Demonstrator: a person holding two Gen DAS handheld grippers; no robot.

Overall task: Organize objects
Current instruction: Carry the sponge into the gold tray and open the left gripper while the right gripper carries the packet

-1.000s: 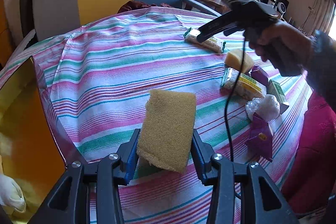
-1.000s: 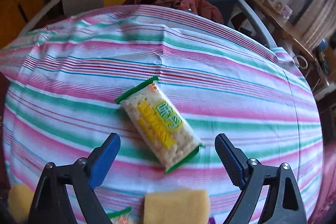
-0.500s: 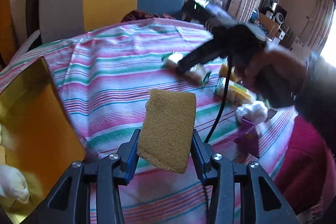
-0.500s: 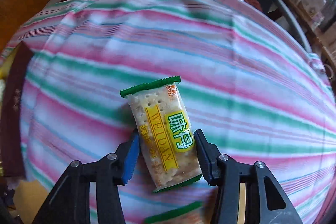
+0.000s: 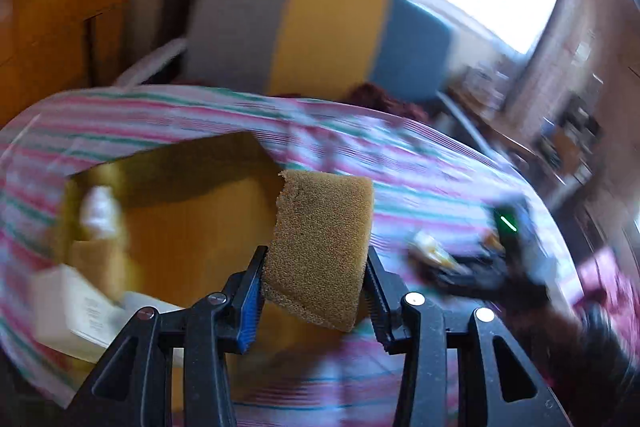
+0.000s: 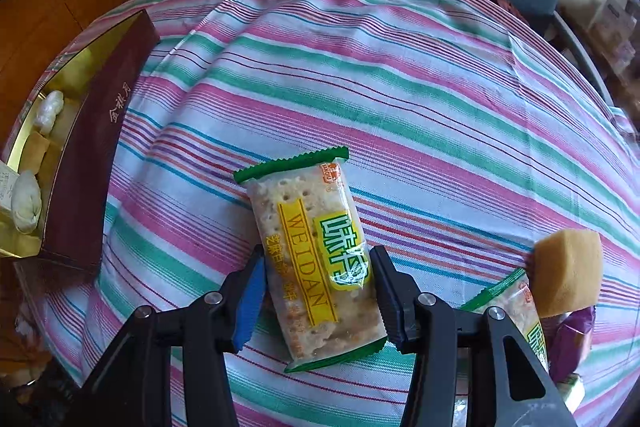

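Right claw [image 6: 316, 291] grips cracker packet [image 6: 316, 259] lengthwise, pointing away

The desk wears a tablecloth [image 6: 420, 99] striped in pink, green, white and thin blue and red lines, and behind it a chair back [image 5: 320, 39] runs in grey, yellow and blue panels. The cracker packet [image 6: 316, 259] is clear with green serrated ends, a yellow band lettered in brown and a green-on-yellow label, while the sponge [image 5: 320, 247] is a coarse tan-brown and a second sponge [image 6: 568, 273] a paler yellow. The box [image 6: 96, 163] is dark maroon outside with gold lettering and shiny gold inside.
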